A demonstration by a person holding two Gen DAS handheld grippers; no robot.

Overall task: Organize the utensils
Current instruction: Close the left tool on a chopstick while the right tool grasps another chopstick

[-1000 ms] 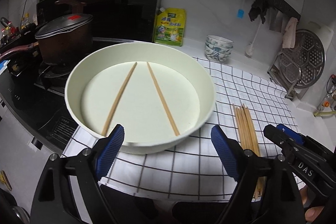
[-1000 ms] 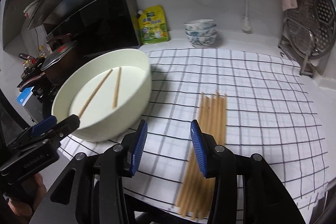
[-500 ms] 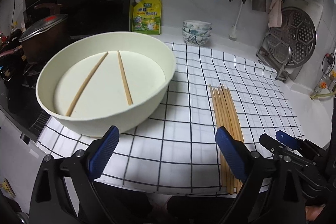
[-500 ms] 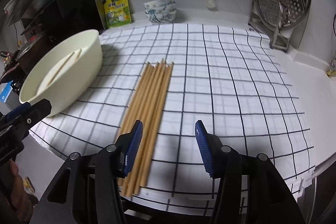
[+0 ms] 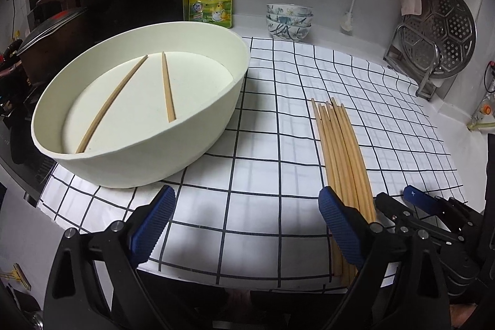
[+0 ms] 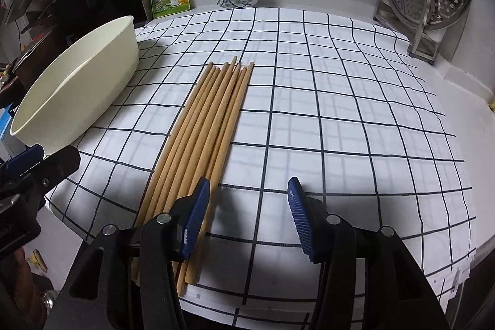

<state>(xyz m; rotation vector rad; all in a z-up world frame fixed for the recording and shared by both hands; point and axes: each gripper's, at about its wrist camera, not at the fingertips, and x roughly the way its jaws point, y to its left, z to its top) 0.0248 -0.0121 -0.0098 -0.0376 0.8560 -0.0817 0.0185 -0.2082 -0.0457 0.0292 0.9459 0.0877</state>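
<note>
Found two chopsticks [image 5: 167, 87] in bowl [image 5: 216, 126] at frame left, bundle [image 6: 204, 126] left on cloth; left gripper [image 5: 244, 225] jaws wide, right gripper [image 6: 247, 215] half-open, both w/ nothing held.

A home kitchen. A lidded pot [image 5: 46, 30] sits on the dark stove at left. Stacked patterned bowls [image 5: 289, 20], a yellow seasoning pouch [image 5: 212, 2] and a metal steamer rack [image 5: 439, 39] line the white counter.
</note>
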